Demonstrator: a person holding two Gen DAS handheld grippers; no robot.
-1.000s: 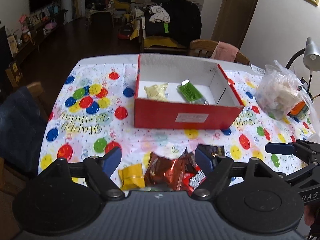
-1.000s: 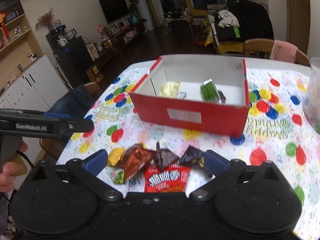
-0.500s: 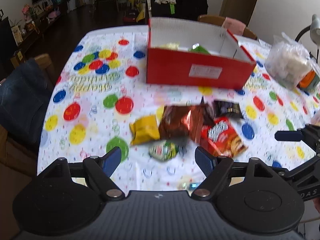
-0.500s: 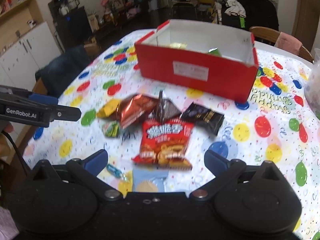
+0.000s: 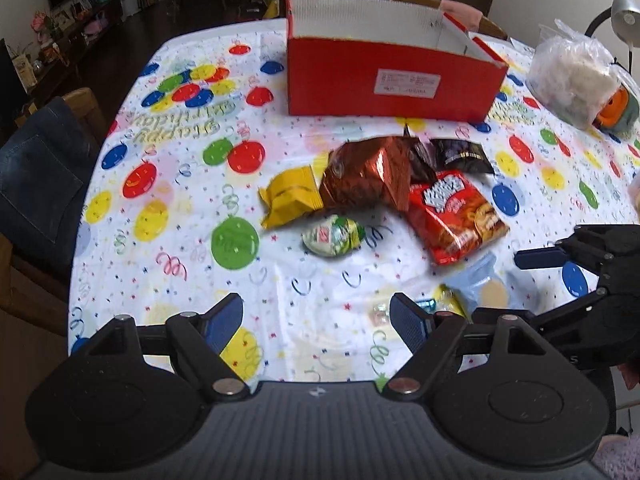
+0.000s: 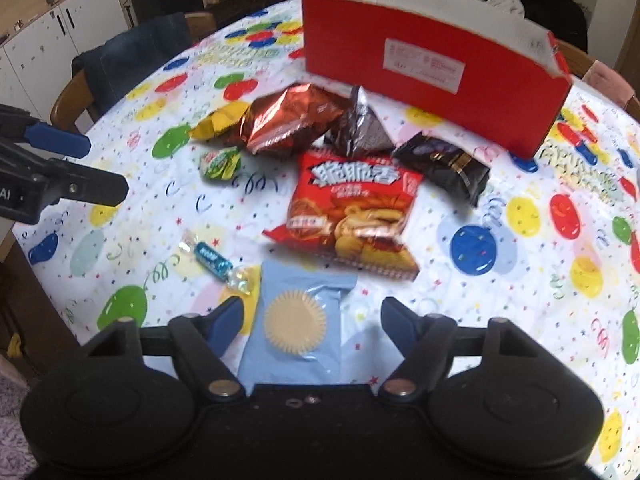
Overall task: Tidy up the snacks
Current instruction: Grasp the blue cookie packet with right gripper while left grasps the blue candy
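Observation:
A red cardboard box (image 5: 392,80) (image 6: 432,68) stands at the far side of the table. Snack packs lie in front of it: a yellow pack (image 5: 290,196), a copper foil bag (image 5: 366,174) (image 6: 288,118), a red crisps bag (image 5: 454,214) (image 6: 354,210), a black pack (image 6: 444,164), a small green pack (image 5: 334,236) (image 6: 220,162), a blue candy (image 6: 212,258) and a light blue cake pack (image 6: 298,320). My left gripper (image 5: 316,320) is open and empty near the table's front edge. My right gripper (image 6: 310,320) is open, with the light blue pack between its fingers.
The table wears a balloon-print birthday cloth (image 5: 180,208). A clear plastic bag of food (image 5: 568,76) sits at the right. A chair with a dark denim jacket (image 5: 36,176) stands at the left edge. Another chair (image 6: 576,60) stands behind the box.
Both grippers have pulled back and down from the box toward the near table edge. The snack pile now lies farther ahead, and the light blue pack and blue candy have come into view.

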